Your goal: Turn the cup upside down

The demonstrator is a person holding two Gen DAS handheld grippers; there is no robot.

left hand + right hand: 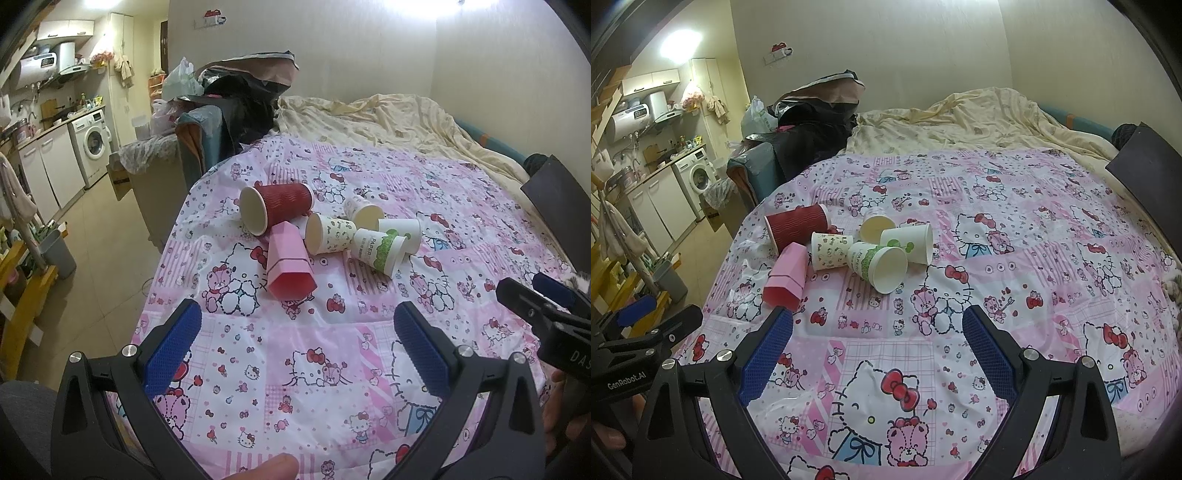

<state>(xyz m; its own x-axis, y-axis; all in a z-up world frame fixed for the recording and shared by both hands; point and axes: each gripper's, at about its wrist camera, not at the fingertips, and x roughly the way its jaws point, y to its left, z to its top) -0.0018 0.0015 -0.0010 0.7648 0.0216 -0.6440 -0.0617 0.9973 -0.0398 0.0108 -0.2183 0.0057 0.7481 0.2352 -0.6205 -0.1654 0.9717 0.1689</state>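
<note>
Several paper cups lie on their sides in a cluster on a pink cartoon-print cloth (295,369). They include a dark red ribbed cup (275,208), a pink faceted cup (290,264), a small patterned cup (330,234), a green-and-white "PAPER" cup (378,251) and two white cups behind it (400,230). The same cups show in the right wrist view: red (798,226), pink (786,275), "PAPER" (879,264). My left gripper (297,321) is open and empty, short of the cluster. My right gripper (877,323) is open and empty, also short of it.
The cloth covers a bed with a rumpled cream blanket (388,122) behind. Piled bags (240,92) stand at the bed's far left. A dark board (557,199) sits at the right edge. A kitchen with a washing machine (92,142) and a grey bin (57,253) lies to the left.
</note>
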